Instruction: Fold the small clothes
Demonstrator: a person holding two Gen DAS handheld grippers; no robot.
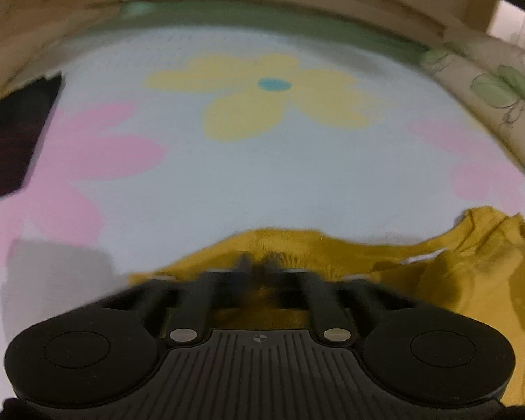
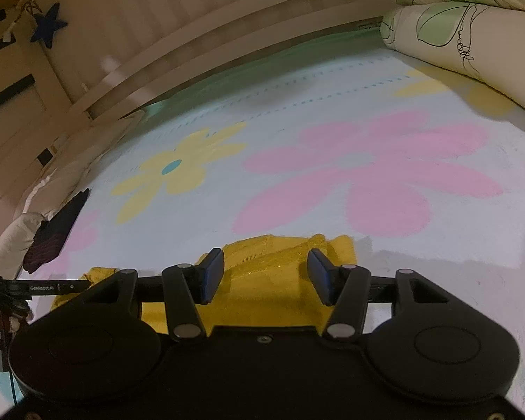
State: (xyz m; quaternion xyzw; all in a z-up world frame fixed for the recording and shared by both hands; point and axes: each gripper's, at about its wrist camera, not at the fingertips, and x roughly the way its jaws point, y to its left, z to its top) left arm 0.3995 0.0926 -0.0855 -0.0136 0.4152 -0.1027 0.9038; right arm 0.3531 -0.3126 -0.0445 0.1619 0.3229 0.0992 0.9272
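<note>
A small mustard-yellow garment lies crumpled on a light blue bedspread with big flowers. In the left wrist view my left gripper is shut on the garment's near edge, the cloth bunched around the fingertips. In the right wrist view the same yellow garment lies under and between the fingers of my right gripper, which is open with blue pads wide apart just above the cloth. The left gripper's arm shows at the far left of the right wrist view.
The bedspread has yellow and pink flowers. A dark folded garment lies at the left edge, also in the right wrist view. A floral pillow lies at the right. A wooden bed frame runs along the far side.
</note>
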